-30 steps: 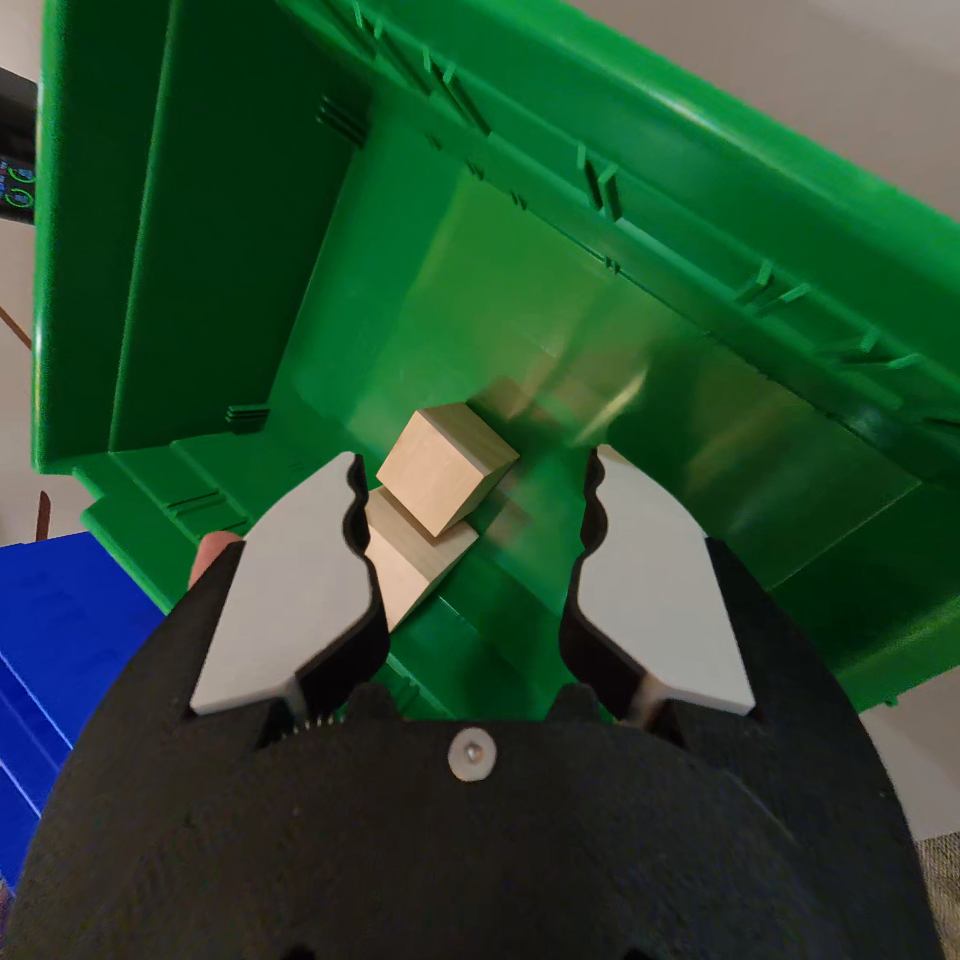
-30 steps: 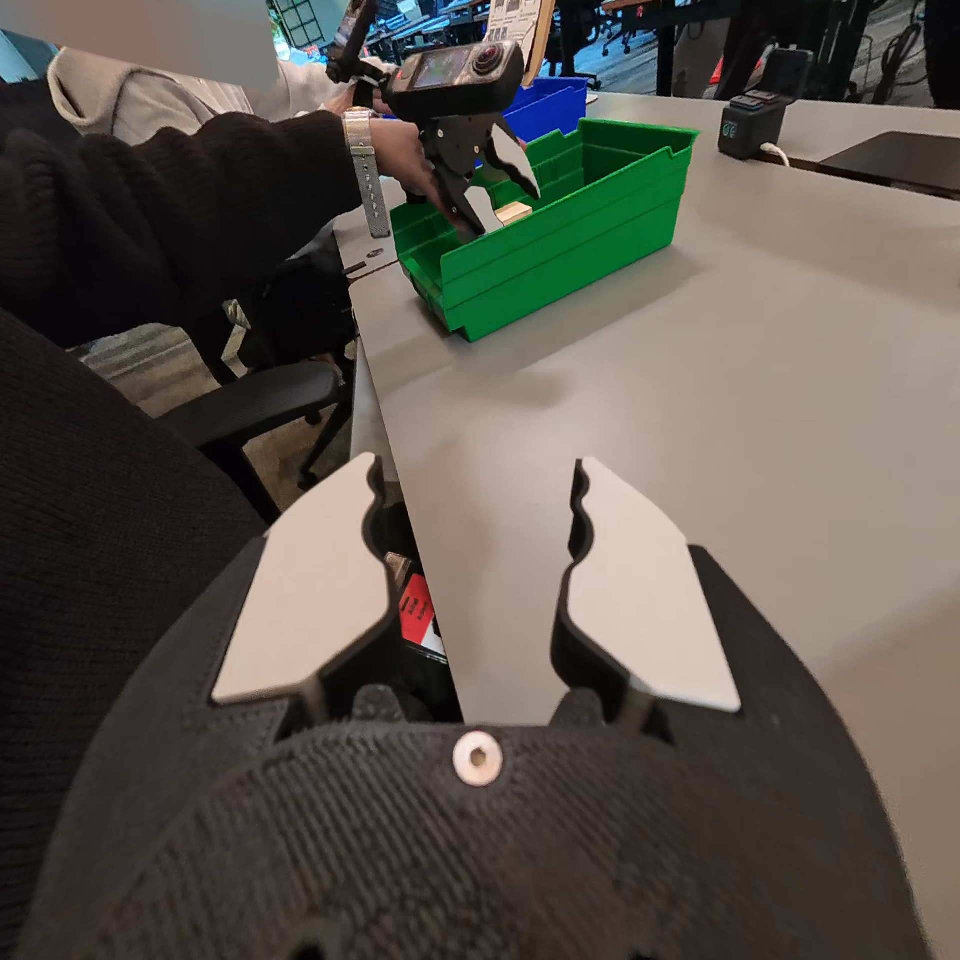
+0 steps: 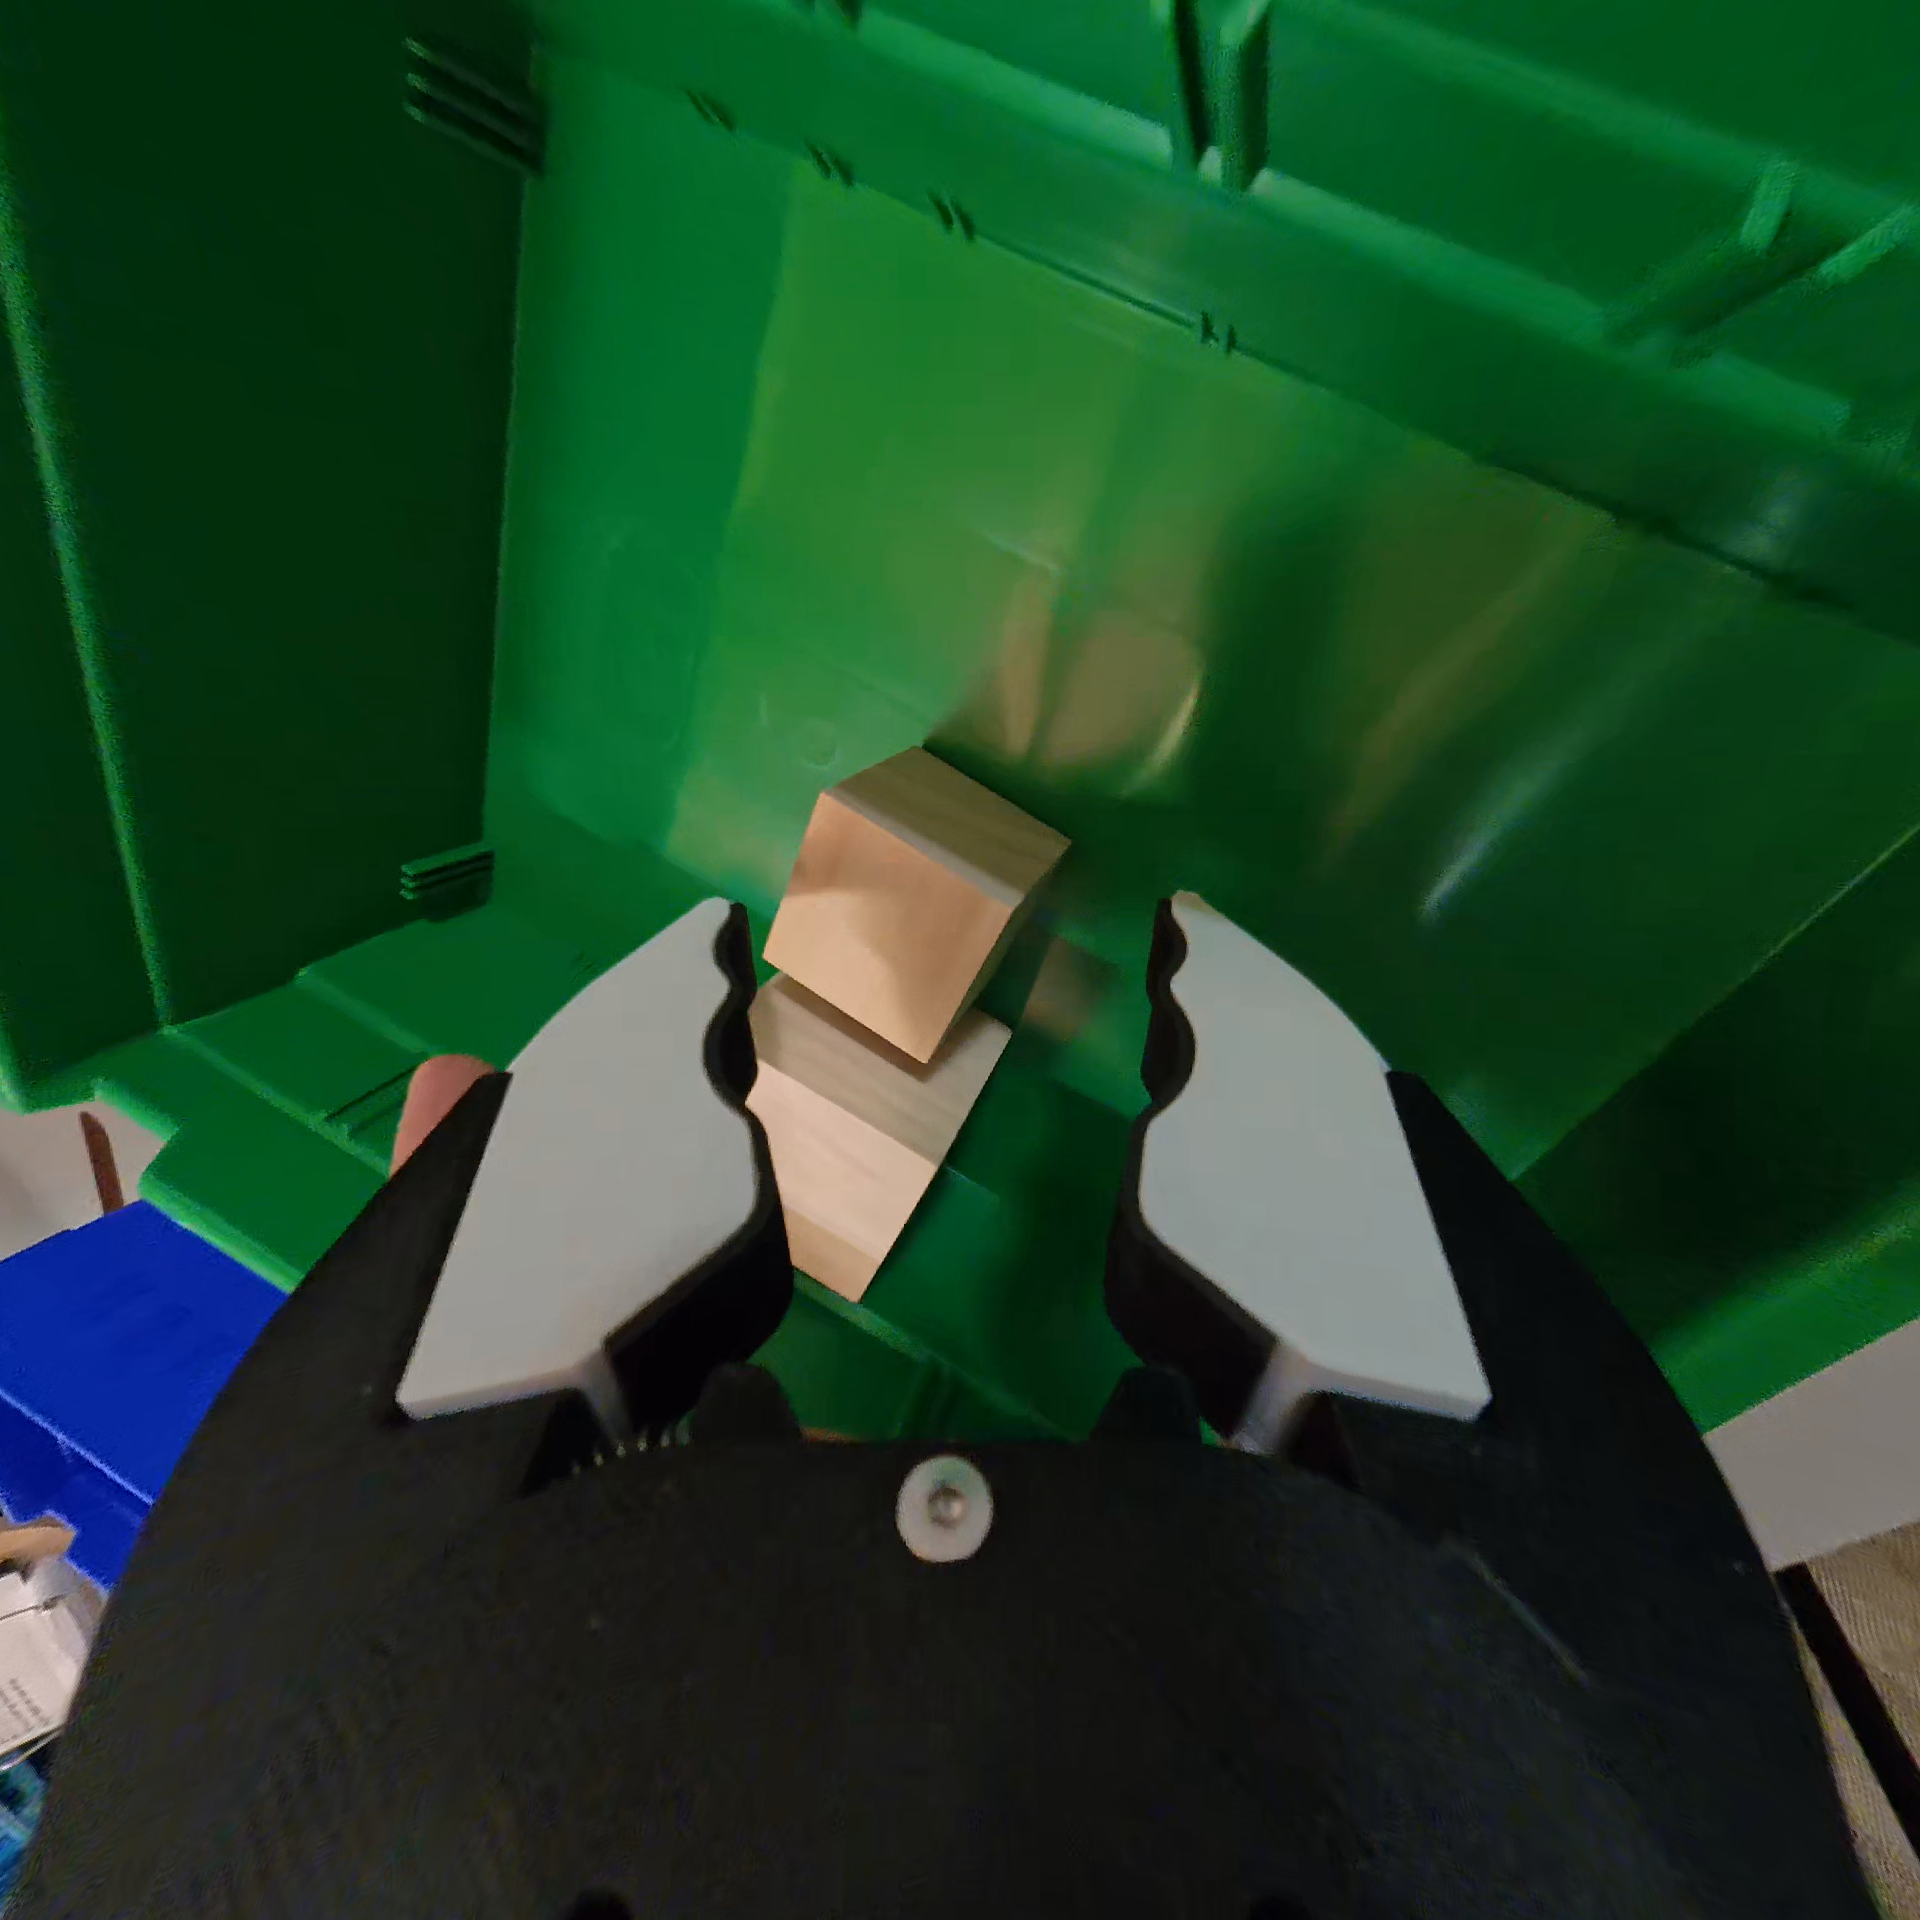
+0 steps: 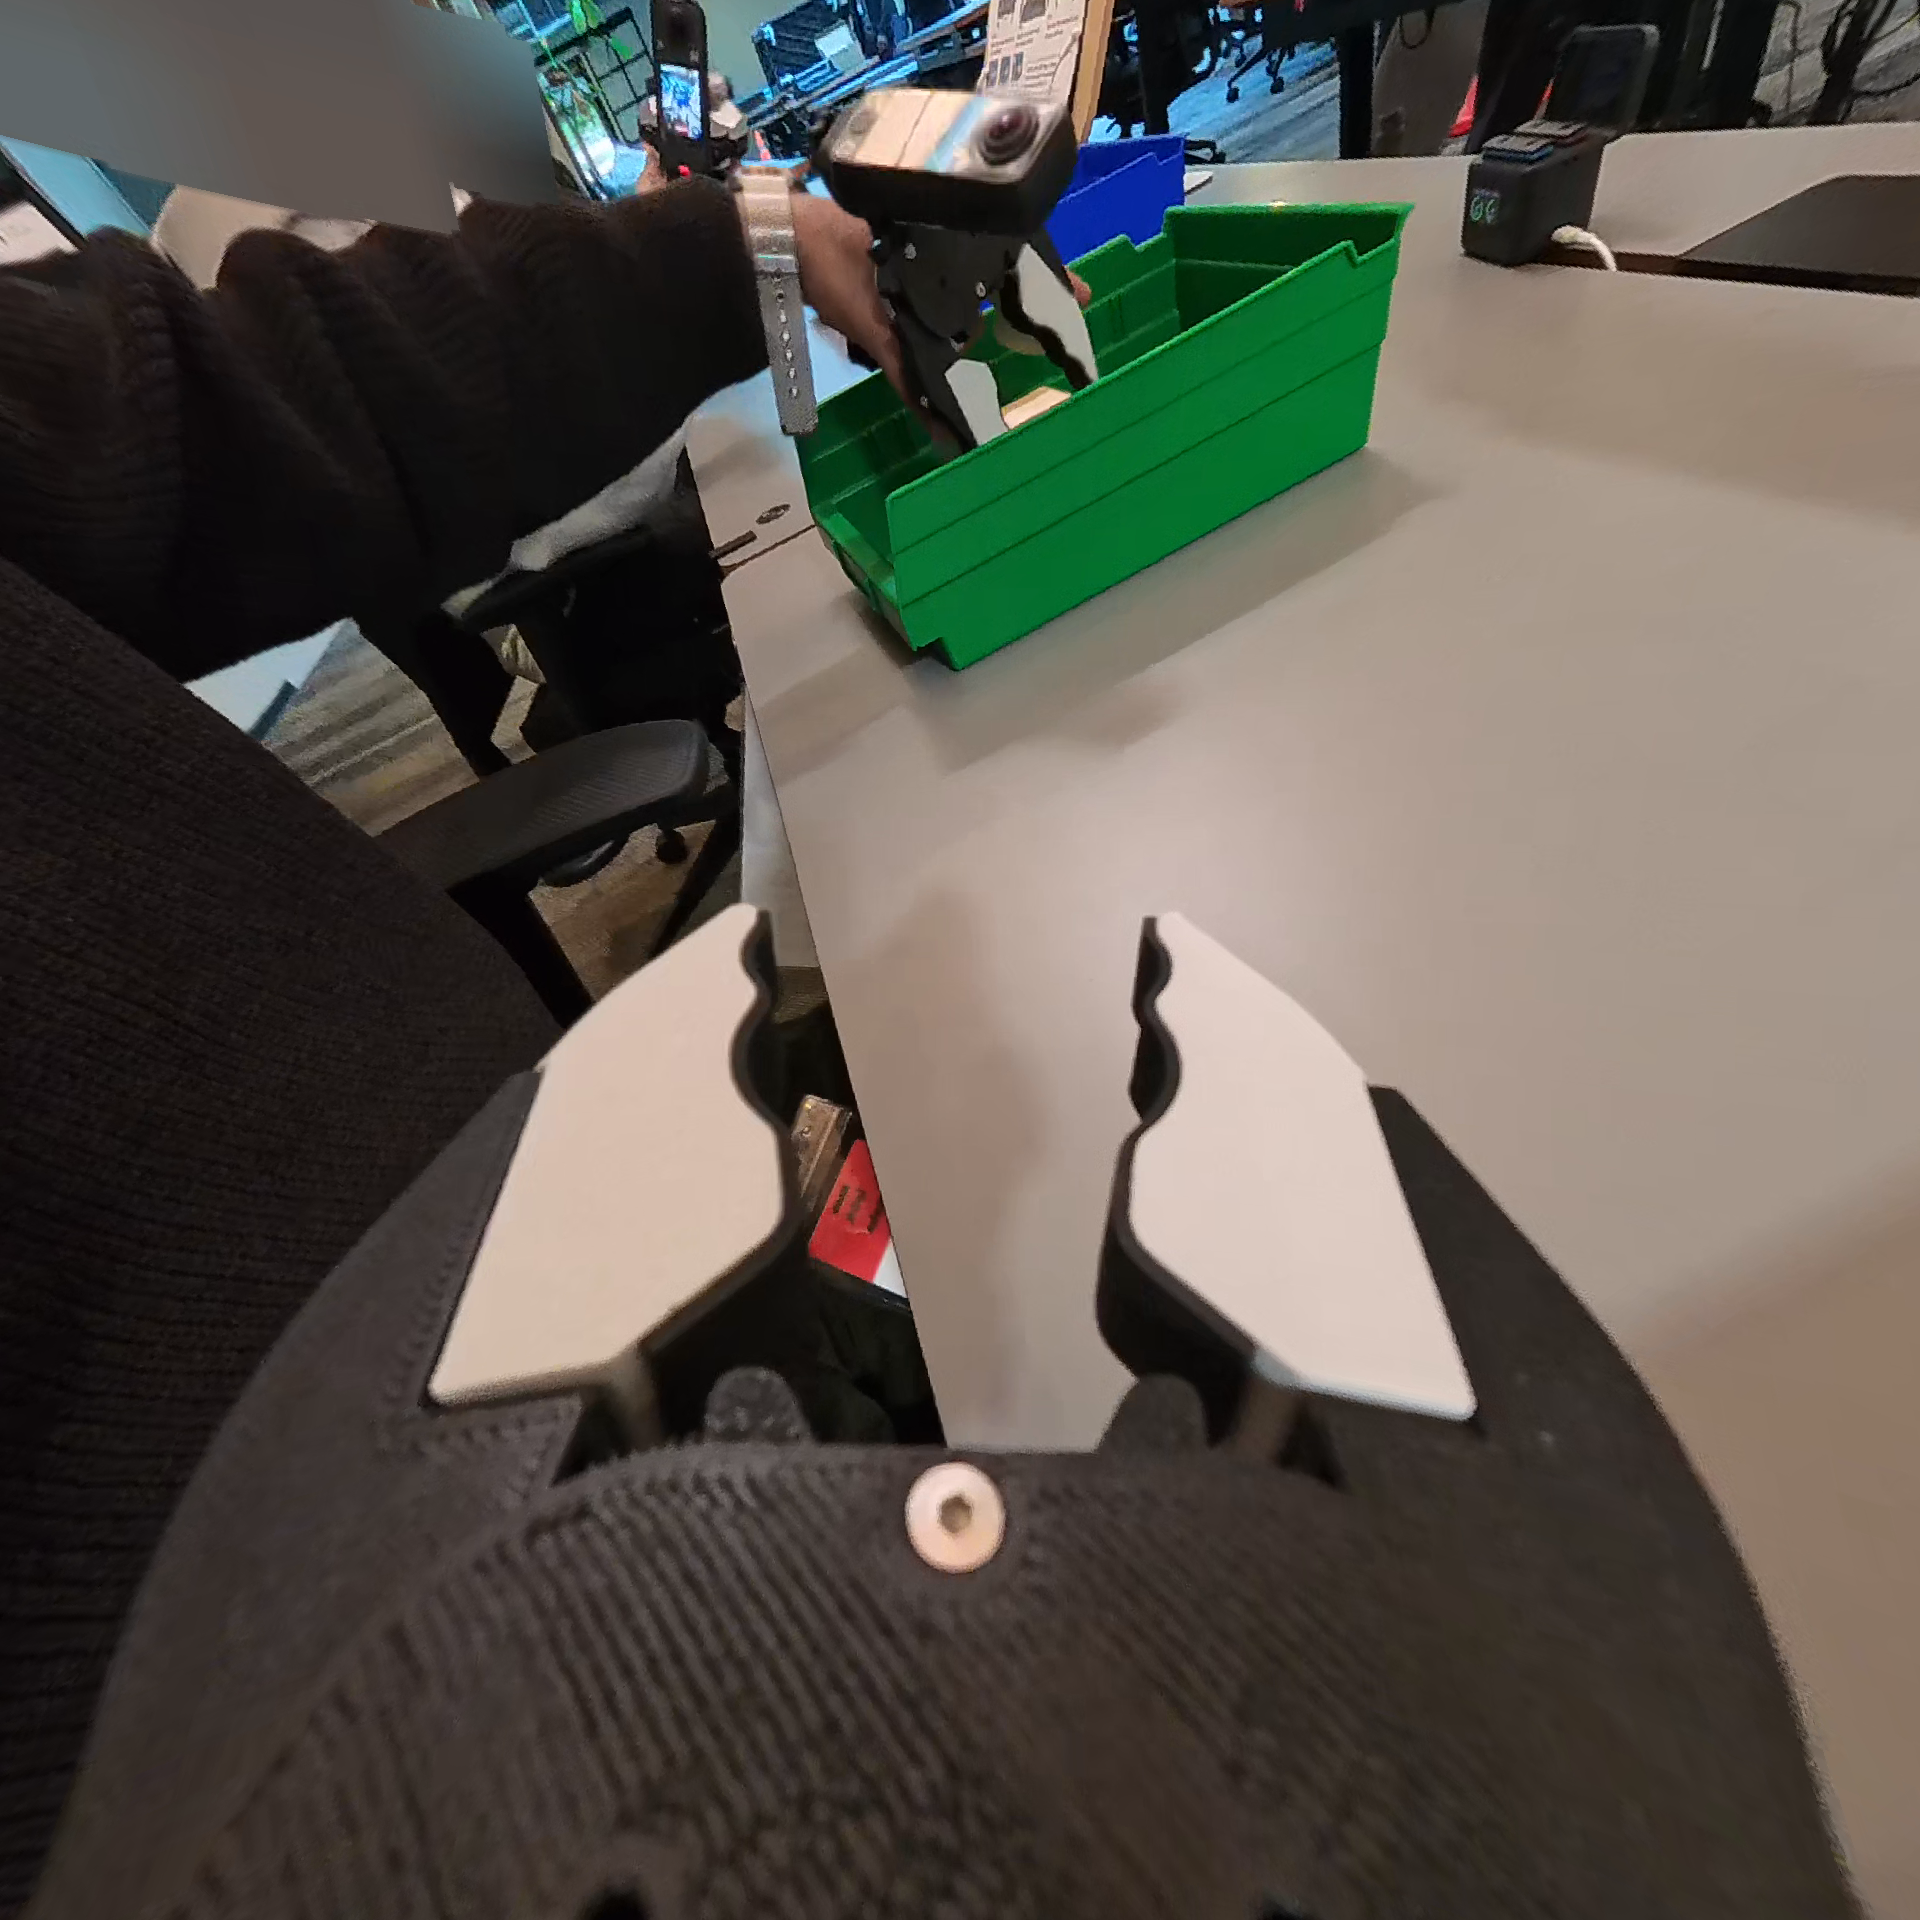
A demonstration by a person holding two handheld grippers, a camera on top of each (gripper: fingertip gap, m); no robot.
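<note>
My left gripper [image 3: 951, 914] is open and empty inside a green plastic bin [image 3: 1351, 582]. Two pale wooden cubes sit on the bin floor, the upper cube [image 3: 914, 914] resting tilted on the lower cube [image 3: 862, 1143]. The lower cube lies close to my left finger; the upper one is just beyond the fingertips. The right wrist view shows the left gripper [image 4: 1023, 358] dipped into the green bin [image 4: 1122, 488], a cube [image 4: 1034, 407] between its fingers. My right gripper [image 4: 951, 925] is open and empty, over the near edge of the grey table [image 4: 1455, 779].
A blue bin [image 3: 114, 1340] lies left of the green one and shows behind it in the right wrist view [image 4: 1117, 187]. A black device [image 4: 1522, 197] with a cable and a dark pad [image 4: 1808, 244] sit at the table's far right. An office chair [image 4: 582, 790] stands beside the table edge.
My left gripper has moved forward and deeper into the green bin, closer to the two cubes. The right gripper has hardly moved.
</note>
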